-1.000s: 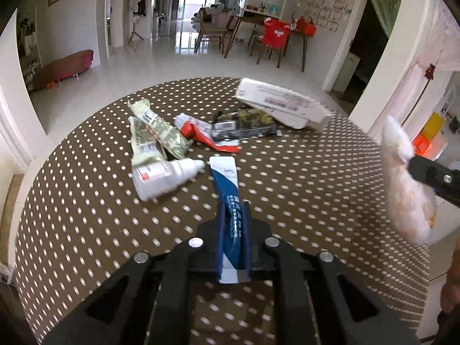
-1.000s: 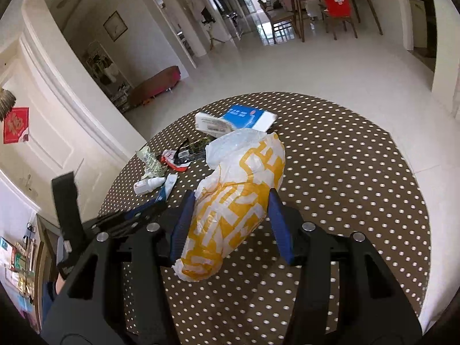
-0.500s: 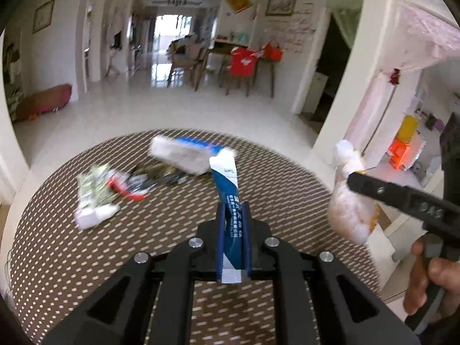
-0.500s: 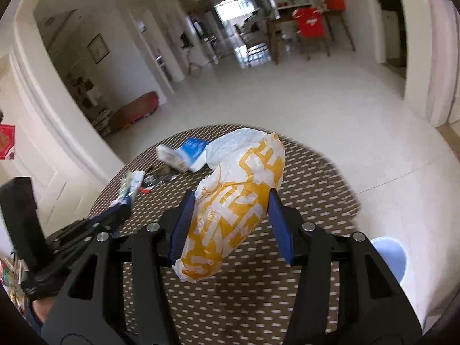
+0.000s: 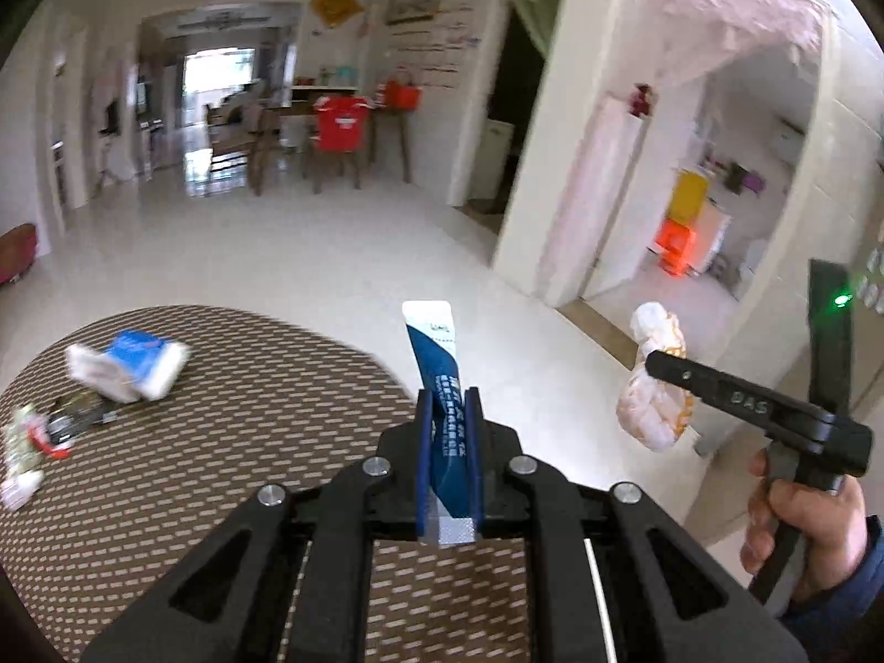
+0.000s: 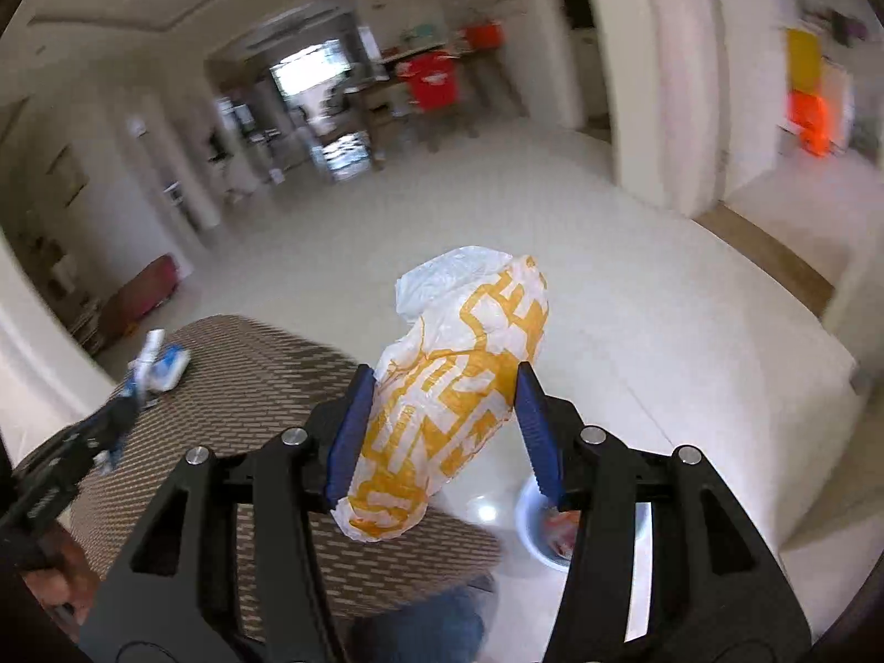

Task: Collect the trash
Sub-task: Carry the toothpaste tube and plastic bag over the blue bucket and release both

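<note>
1. The left hand-held gripper point(image 5: 448, 403) is squeezed tight on a blue and white tube point(image 5: 439, 364). The tube sticks up between the two blue pads, with its flat white end on top.
2. The tube is up in the air, above the far edge of the round bench point(image 5: 248, 442) with the brown dotted cloth.
3. The right hand-held gripper point(image 6: 442, 392) is pinching a crumpled white and yellow plastic bag point(image 6: 458, 387). Both blue pads press on the bag's sides.
4. The bag hangs past the edge of the bench, over the white floor point(image 6: 635, 331).
5. Down below the bag, on the floor, is a small round bin point(image 6: 533, 525). Part of it is hidden behind the right hand-held gripper. Something reddish is in it, but it is too blurry to tell what.
6. More trash lies on the bench, far to the left: a blue and white box point(image 5: 130, 370) and some small wrappers point(image 5: 38, 442). They look blurry.
</note>
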A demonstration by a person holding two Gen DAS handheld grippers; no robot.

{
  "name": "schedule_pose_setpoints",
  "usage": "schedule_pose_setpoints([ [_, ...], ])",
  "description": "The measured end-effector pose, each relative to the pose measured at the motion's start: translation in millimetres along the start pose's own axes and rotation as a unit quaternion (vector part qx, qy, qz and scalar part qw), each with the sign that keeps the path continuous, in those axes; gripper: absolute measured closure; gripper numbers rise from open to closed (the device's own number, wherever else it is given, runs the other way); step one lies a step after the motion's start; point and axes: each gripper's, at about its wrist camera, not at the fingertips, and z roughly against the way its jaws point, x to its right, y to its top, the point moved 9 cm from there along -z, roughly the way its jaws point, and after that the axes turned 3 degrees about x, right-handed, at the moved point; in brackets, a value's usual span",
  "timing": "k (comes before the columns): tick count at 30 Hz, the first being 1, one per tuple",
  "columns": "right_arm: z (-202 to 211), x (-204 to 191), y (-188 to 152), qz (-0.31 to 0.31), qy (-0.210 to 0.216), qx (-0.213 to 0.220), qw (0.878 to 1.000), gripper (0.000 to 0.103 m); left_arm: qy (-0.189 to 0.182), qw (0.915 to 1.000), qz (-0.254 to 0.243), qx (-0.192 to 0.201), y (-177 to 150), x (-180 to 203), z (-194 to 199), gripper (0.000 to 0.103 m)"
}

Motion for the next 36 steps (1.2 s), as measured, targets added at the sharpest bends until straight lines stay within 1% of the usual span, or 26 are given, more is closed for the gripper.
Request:
schedule_pose_setpoints([
  [4, -16.9, 50.8, -12.5, -0.030, -0.031, -0.024, 0.999, 0.052, -0.026, 0.9994, -0.018, -0.016, -5.5, 40.5, -22.6, 0.092],
  [9, -44.2, 89.5, -29.3, -0.043, -0.048, -0.056, 0.996, 0.052, -0.047, 0.9974, -0.038, -0.040, -13.0, 80.8, -53.0, 0.092],
  [10, -53.8, 97.7, -33.9, -0.043, -0.052, -0.064, 0.996, 0.050, -0.049, 0.9971, -0.039, -0.044, -14.6, 84.9, -59.1, 0.092],
  [12, -73.4, 112.5, -49.5, -0.042, -0.062, -0.090, 0.993, 0.042, -0.056, 0.9961, -0.039, -0.057, -18.7, 96.3, -73.4, 0.092],
  [13, -89.7, 119.4, -59.5, -0.048, -0.071, -0.113, 0.990, 0.025, -0.059, 0.9956, -0.039, -0.063, -21.0, 100.6, -79.6, 0.092],
  [14, -100.9, 127.0, -65.9, -0.058, -0.076, -0.125, 0.988, 0.015, -0.059, 0.9950, -0.042, -0.069, -23.8, 105.5, -87.4, 0.092],
  [16, -106.8, 144.0, -75.3, -0.089, -0.080, -0.131, 0.984, 0.015, -0.066, 0.9933, -0.048, -0.082, -29.8, 116.0, -102.1, 0.092],
  [18, -98.4, 157.5, -75.2, -0.118, -0.082, -0.115, 0.983, 0.014, -0.069, 0.9920, -0.055, -0.091, -34.7, 121.0, -111.3, 0.092],
  [19, -94.7, 160.2, -72.8, -0.124, -0.083, -0.108, 0.983, 0.013, -0.071, 0.9911, -0.057, -0.097, -37.1, 122.9, -117.3, 0.092],
  [25, -61.5, 166.5, -56.1, -0.130, -0.088, -0.067, 0.985, 0.011, -0.084, 0.9846, -0.062, -0.140, -67.1, 132.7, -158.4, 0.092],
  [28, -47.6, 170.1, -46.5, -0.140, -0.088, -0.045, 0.985, 0.011, -0.094, 0.9799, -0.064, -0.164, -81.6, 142.2, -180.0, 0.092],
  [32, -36.7, 171.2, -35.7, -0.137, -0.085, -0.026, 0.986, 0.011, -0.112, 0.9727, -0.062, -0.194, -96.5, 152.0, -203.1, 0.091],
  [33, -34.2, 170.0, -32.6, -0.136, -0.084, -0.021, 0.987, 0.011, -0.116, 0.9711, -0.062, -0.199, -98.2, 153.1, -207.6, 0.082],
  [34, -31.1, 167.6, -28.7, -0.134, -0.081, -0.015, 0.988, 0.011, -0.118, 0.9692, -0.060, -0.208, -100.4, 152.4, -213.2, 0.071],
  [35, -28.7, 164.6, -25.3, -0.132, -0.078, -0.011, 0.988, 0.011, -0.111, 0.9698, -0.057, -0.210, -100.5, 150.6, -215.4, 0.037],
  [36, -27.0, 163.5, -22.8, -0.130, -0.077, -0.007, 0.988, 0.011, -0.098, 0.9723, -0.053, -0.206, -98.5, 145.3, -216.1, 0.020],
])
